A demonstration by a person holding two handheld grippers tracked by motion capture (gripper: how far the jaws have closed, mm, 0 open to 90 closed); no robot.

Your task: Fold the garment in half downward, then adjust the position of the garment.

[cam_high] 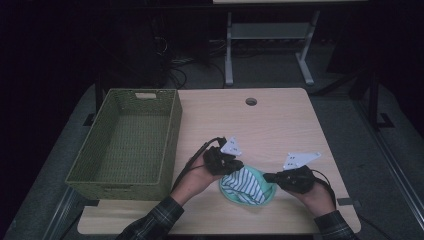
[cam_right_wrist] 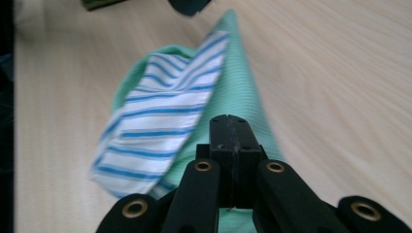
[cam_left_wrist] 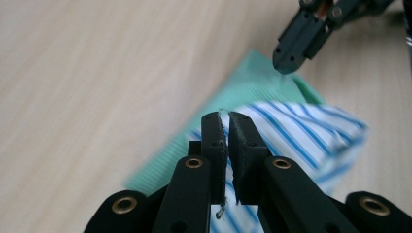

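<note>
table (cam_high: 280, 125): light wood top with a round hole (cam_high: 251, 101) near its far edge; seen in the high view.
basket (cam_high: 172, 130): green woven, rectangular, with a handle slot in its far wall; stands on the table's left part, well apart from the cloths.
green cloth (cam_high: 230, 194): mint green, finely ribbed; lies on the near middle of the table between the two hands, and forms the under layer. also seen in the left gripper view (cam_left_wrist: 252, 82) and the right gripper view (cam_right_wrist: 233, 73).
striped cloth (cam_high: 246, 184): white with blue stripes; lies rumpled on top of the green cloth. also seen at (cam_left_wrist: 311, 131) and (cam_right_wrist: 160, 121).
left gripper (cam_high: 234, 166): black, held in the person's left hand (cam_high: 197, 180) at the left edge of the cloths; in its own view (cam_left_wrist: 225, 116) the jaws stand pressed nearly together with a thin slit between them, a wisp of fabric in the slit, pinching the striped cloth at its edge.
right gripper (cam_high: 267, 177): black, held in the person's right hand (cam_high: 315, 195) at the right edge of the cloths; in its own view (cam_right_wrist: 229, 119) the jaws are pressed tight together over the green cloth; whether fabric is caught between them cannot be told.
sleeves (cam_high: 155, 220): dark plaid, coming in from the bottom of the high view.
floor (cam_high: 350, 115): dark, with a white table frame (cam_high: 270, 45) beyond the far edge.
</note>
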